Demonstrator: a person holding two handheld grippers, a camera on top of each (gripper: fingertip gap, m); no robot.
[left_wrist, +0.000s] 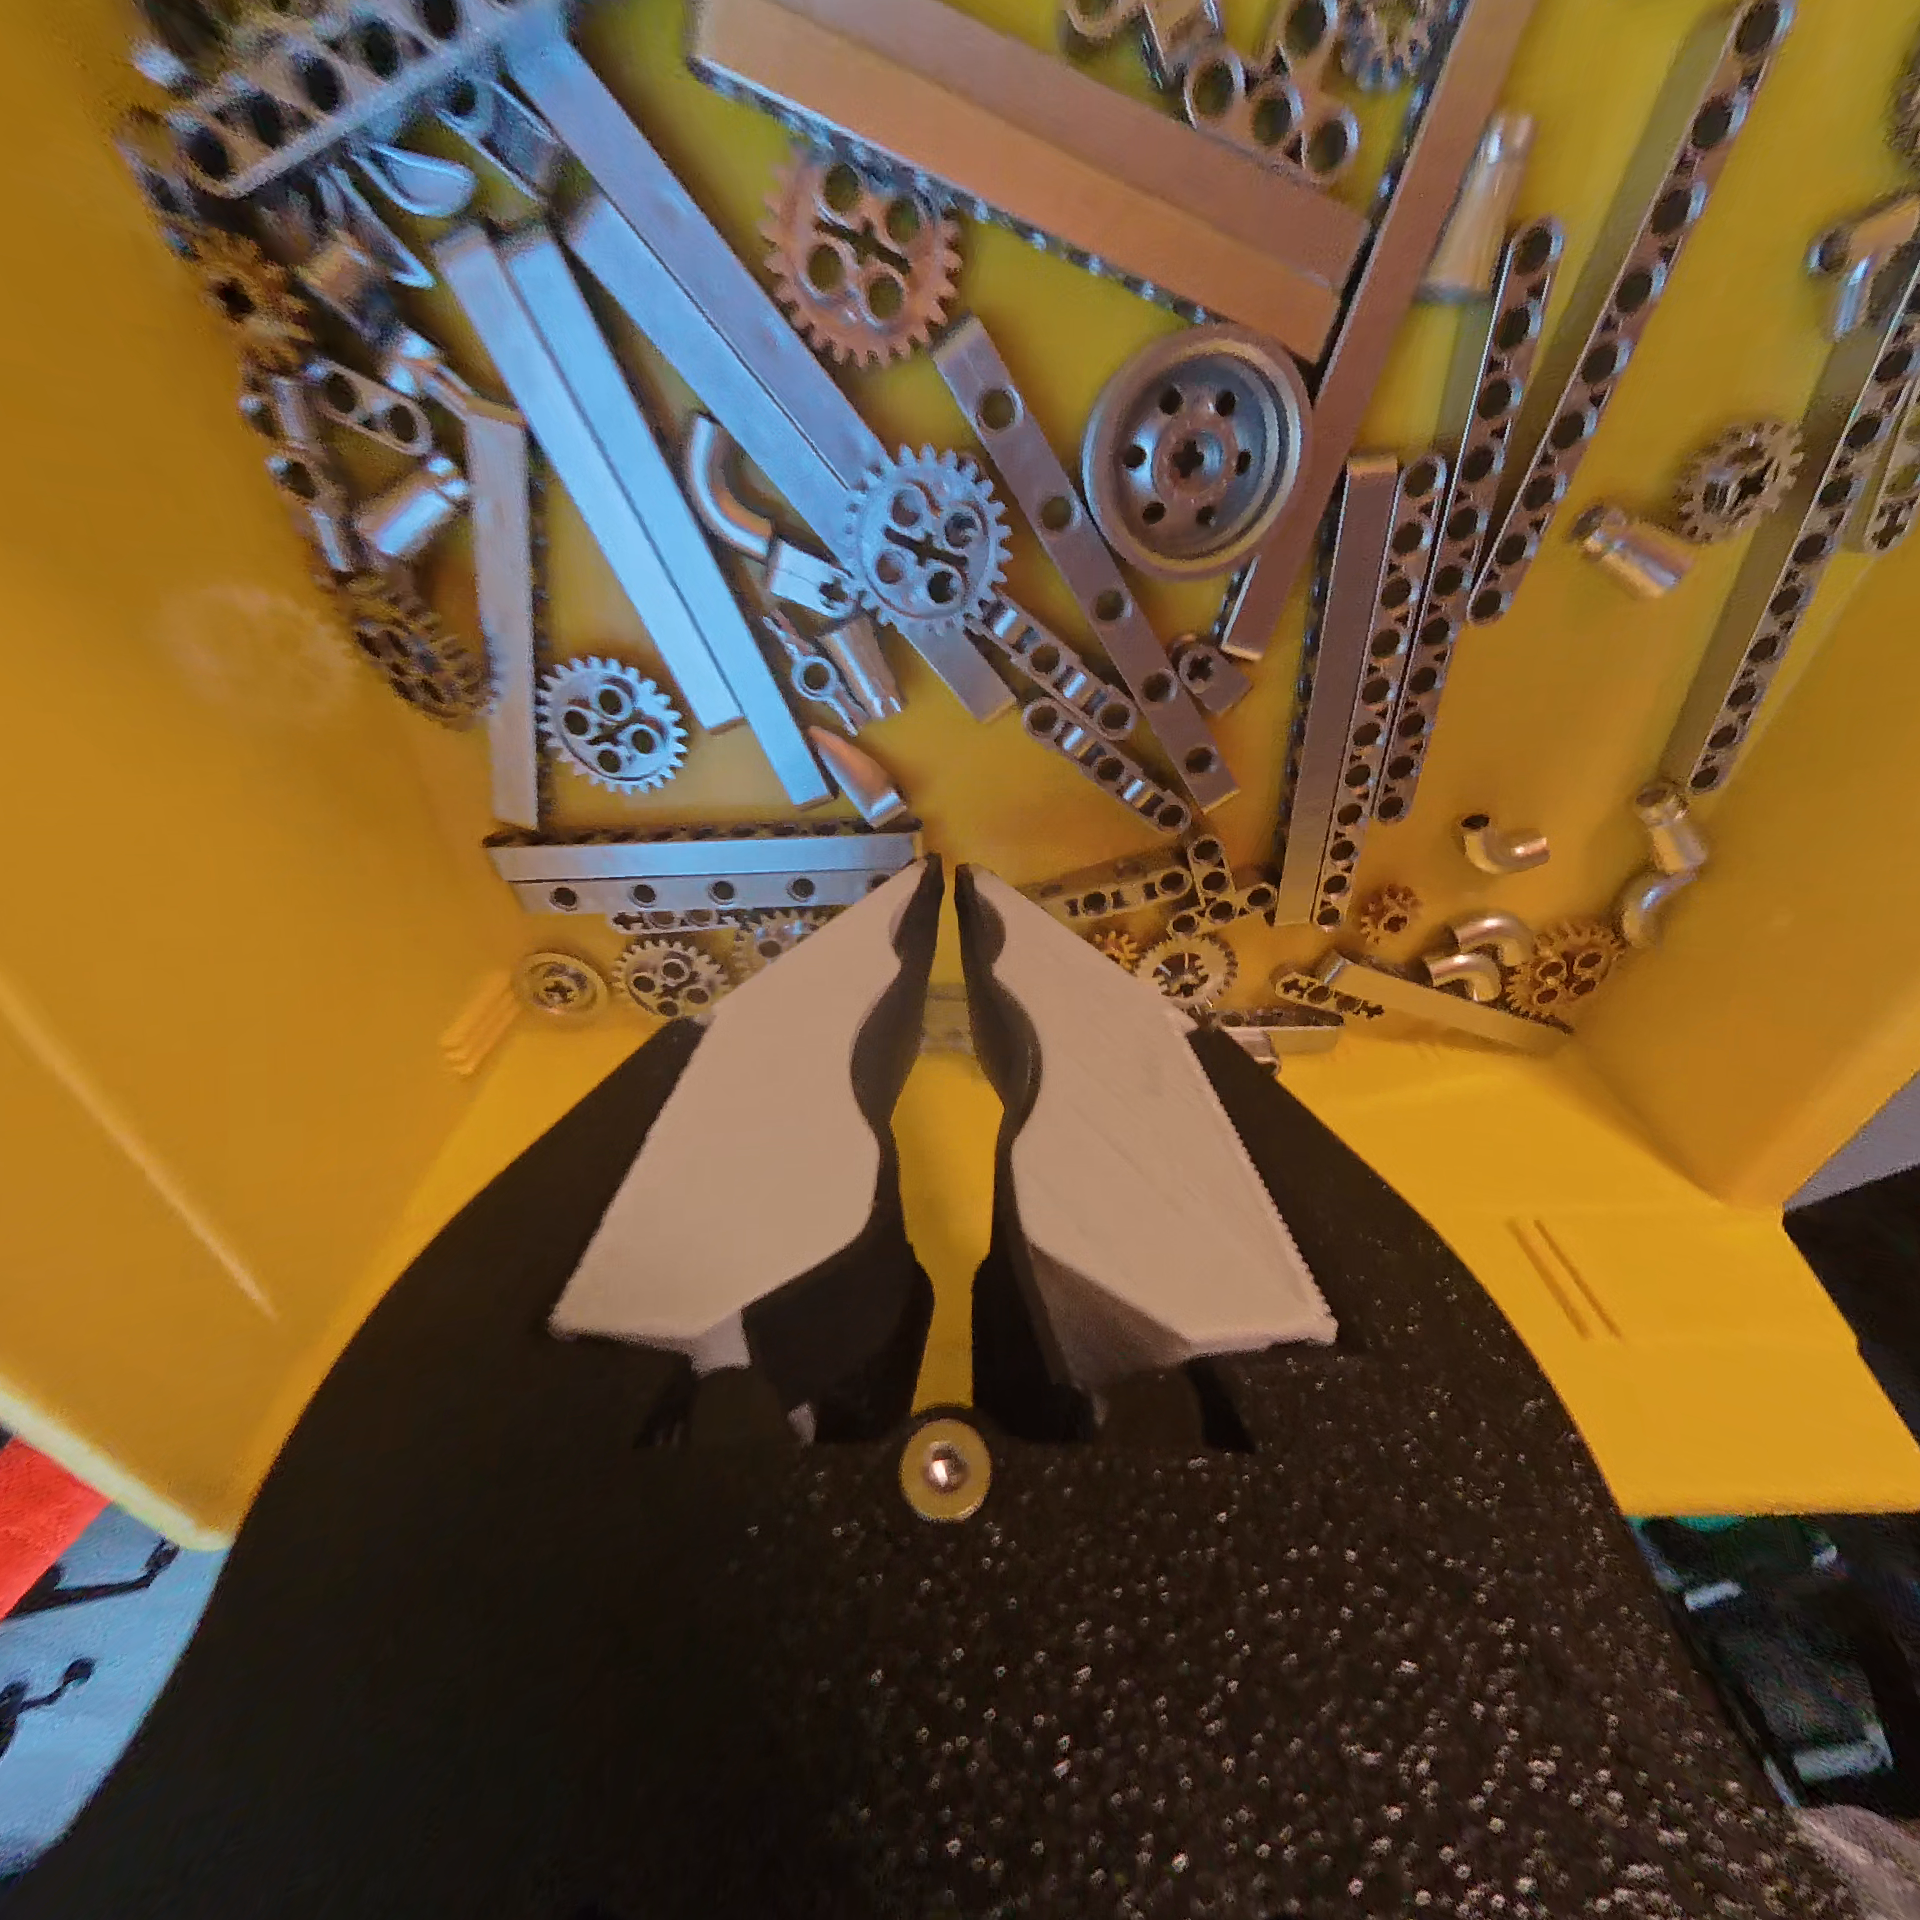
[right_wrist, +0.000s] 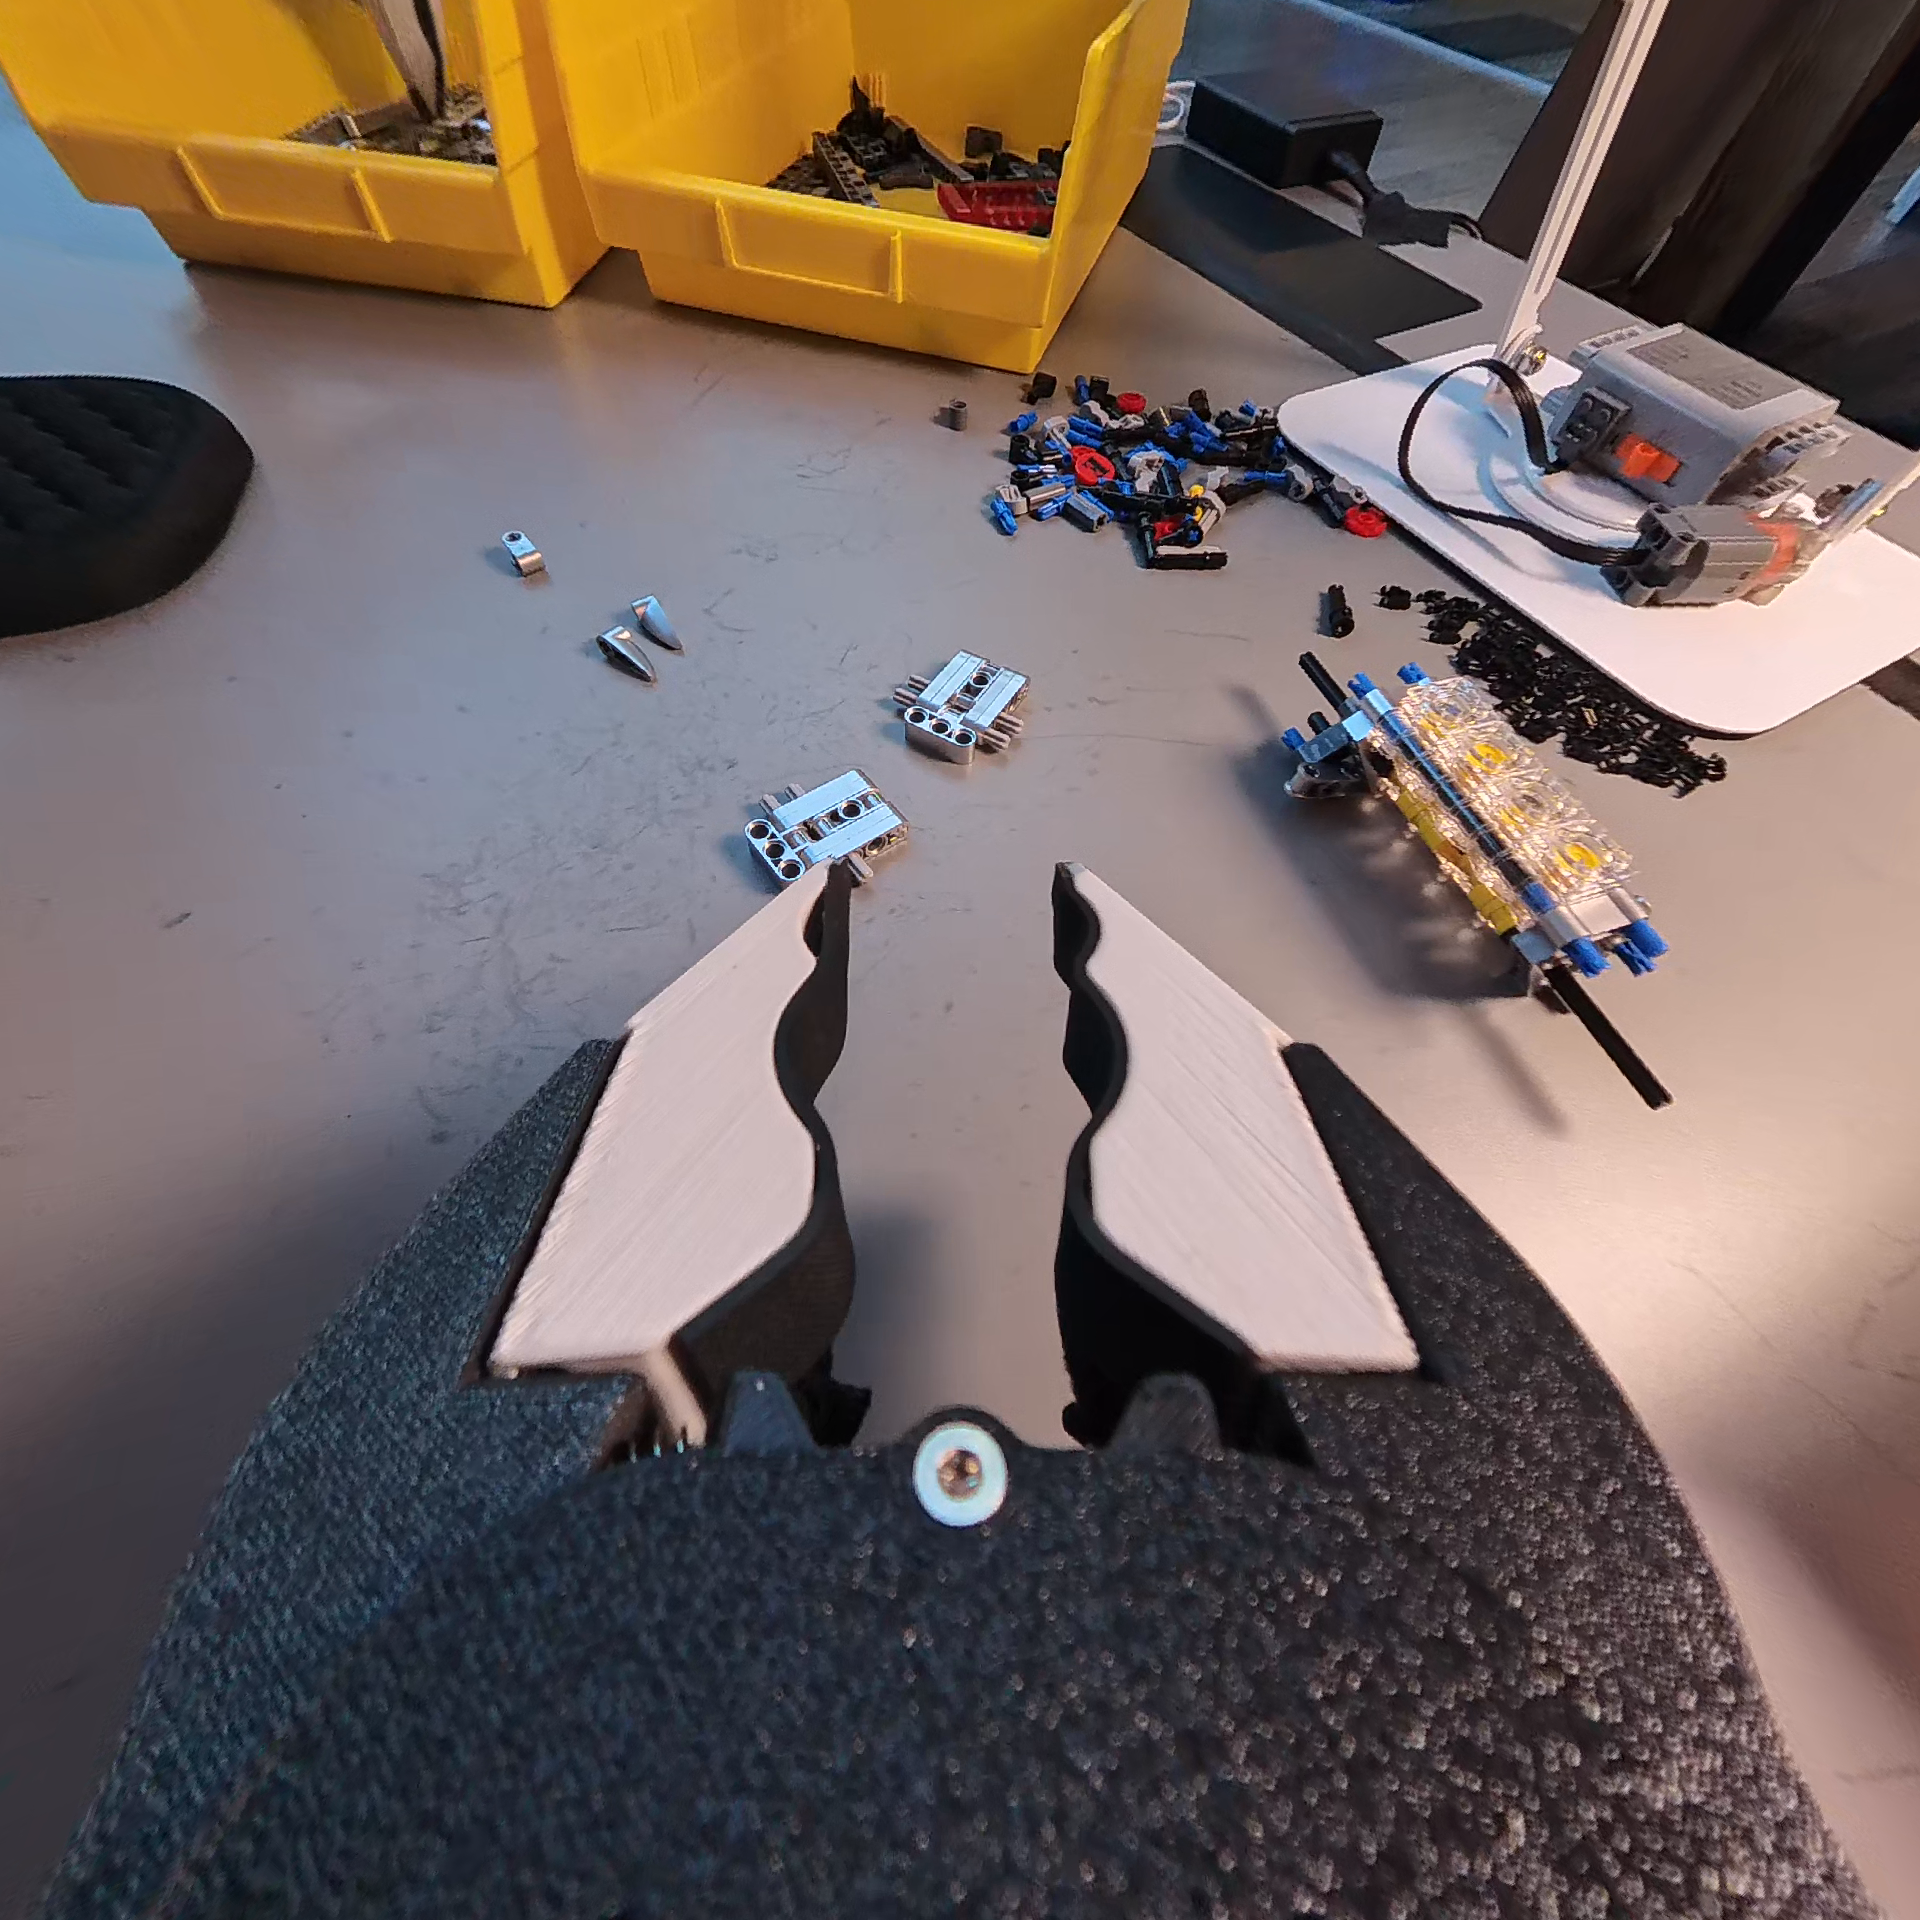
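My left gripper (left_wrist: 940, 873) is inside a yellow bin (left_wrist: 208, 831), low over a heap of grey building-set parts. Its fingertips stand almost together, with nothing between them. The tips are just past the end of a grey holed beam (left_wrist: 707, 862); a small grey cross-shaped beam (left_wrist: 1216, 894) lies to their right. Grey gears (left_wrist: 613, 724) (left_wrist: 928, 538) and a grey wheel (left_wrist: 1195, 454) lie farther in. My right gripper (right_wrist: 951, 883) is open and empty above a grey table (right_wrist: 312, 987). Its left fingertip (right_wrist: 831, 894) is beside a small grey beam assembly (right_wrist: 826, 826).
On the table are a second grey assembly (right_wrist: 966, 707), two curved grey pieces (right_wrist: 639, 639), a clear-and-yellow assembly on a black axle (right_wrist: 1496, 821), a pile of small pins (right_wrist: 1153, 478), black chain links (right_wrist: 1558, 686), two yellow bins (right_wrist: 831, 260) and a white base carrying a grey motor unit (right_wrist: 1662, 416). The right gripper is farther from the grey wheel (left_wrist: 1195, 454), some 55 cm, than the left, some 8 cm.
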